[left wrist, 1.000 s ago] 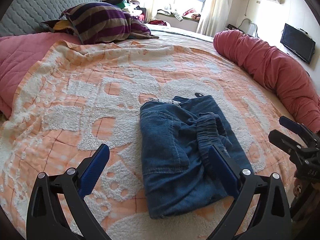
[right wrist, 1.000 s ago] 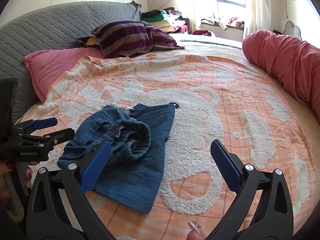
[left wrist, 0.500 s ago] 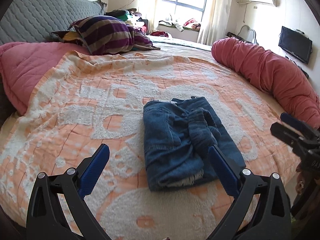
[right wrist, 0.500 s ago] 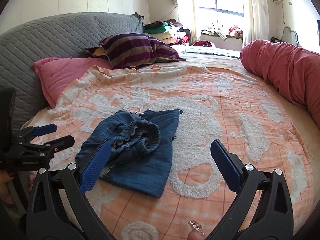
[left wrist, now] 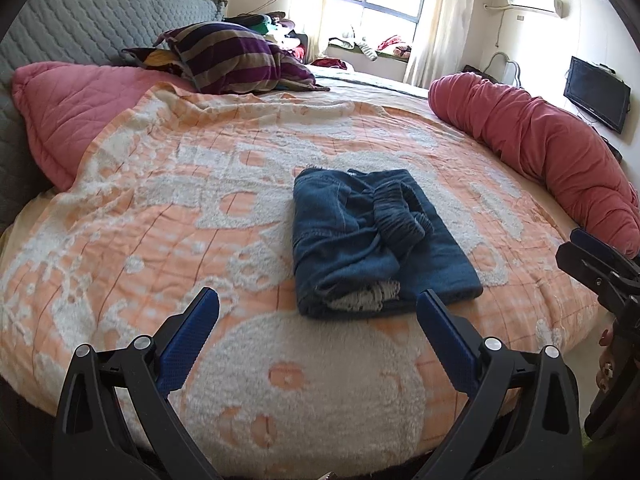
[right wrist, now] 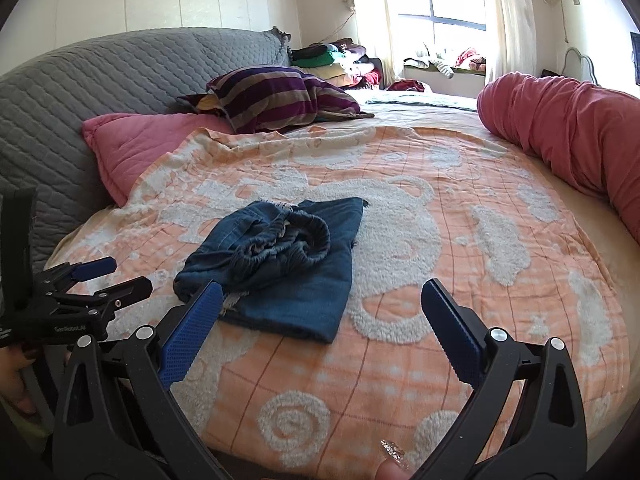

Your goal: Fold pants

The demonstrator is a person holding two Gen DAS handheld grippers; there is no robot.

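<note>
Both grippers have drawn back from the pants since the earlier frames; the folded bundle now lies farther off in each view, untouched.

Views compared: the left wrist view alone shows a wall television (left wrist: 597,93) and an air conditioner (left wrist: 534,0); the right wrist view shows more of the grey quilted headboard (right wrist: 100,76) and a stack of folded clothes (right wrist: 332,58) behind the striped pillow. Each view catches the other gripper at its edge.

Bed blanket (left wrist: 160,208): orange with white tufted pattern, covering most of the bed.

Pants (left wrist: 372,240): blue denim, folded into a compact rectangular bundle, lying on the blanket near its middle. Upper layer rumpled, with the gathered elastic waistband bunched on top. Pale lining shows at the near open edge. In the right wrist view the pants (right wrist: 280,264) lie left of centre, just beyond the left fingertip.

Red bolster (left wrist: 540,148): long, along the right edge of the bed, well apart from the pants.

Pink pillow (left wrist: 76,112): at the headboard, partly under the blanket's corner.

Striped pillow (left wrist: 236,58): purple and tan, behind the blanket.

Left gripper (left wrist: 318,310): fingers spread wide, blue pads bare, held short of the bundle's near edge.

Right gripper (right wrist: 320,302): fingers spread wide, holding nothing; the left pad overlaps the bundle's near corner in view, contact unclear.
</note>
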